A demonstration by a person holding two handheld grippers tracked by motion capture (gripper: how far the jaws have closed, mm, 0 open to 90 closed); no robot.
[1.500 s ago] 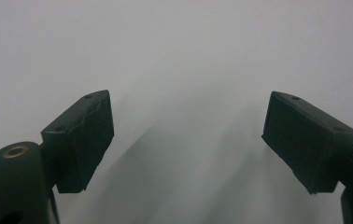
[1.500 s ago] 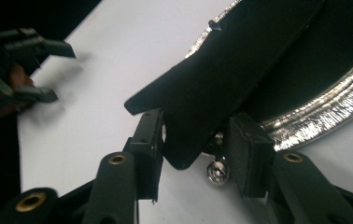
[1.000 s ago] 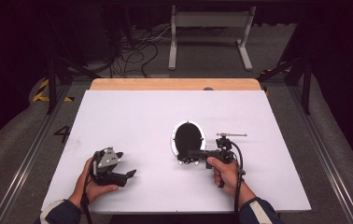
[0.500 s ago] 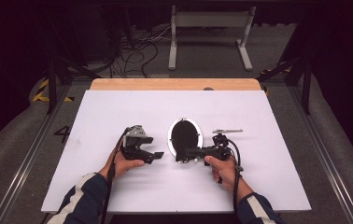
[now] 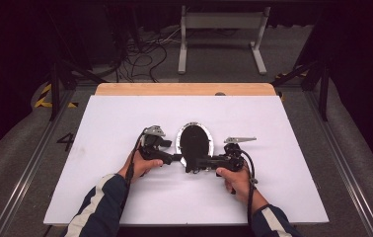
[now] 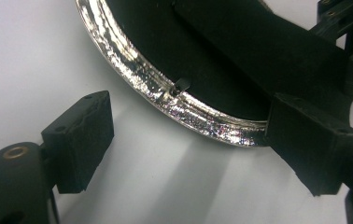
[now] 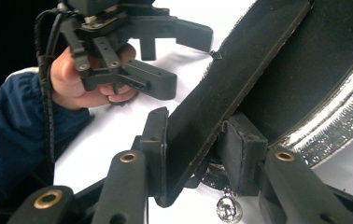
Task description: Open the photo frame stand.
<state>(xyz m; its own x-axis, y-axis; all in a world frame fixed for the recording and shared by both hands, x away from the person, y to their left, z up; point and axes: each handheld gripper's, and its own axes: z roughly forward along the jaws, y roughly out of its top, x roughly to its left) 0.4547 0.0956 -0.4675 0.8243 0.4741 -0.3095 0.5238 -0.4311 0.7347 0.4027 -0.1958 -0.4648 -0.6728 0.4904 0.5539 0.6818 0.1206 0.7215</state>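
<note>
High view: an oval mirror with a sparkly silver rim lies face down on the white worktop, its black back up. The right gripper reaches in from the right at the mirror's near edge. The left gripper comes from the left, its tips just beside the rim. A small metal piece lies beyond the right hand.

Left gripper view: the fingers stand wide apart and released, having just been opening a little. The mirror's silver rim curves between them; the one at the right of the view touches or nearly touches the rim, the other is apart on bare worktop.

Right gripper view: the fingers have just been closing and are clenched on the mirror's flat black stand flap, one on each face. The left gripper hangs beyond, open.
</note>
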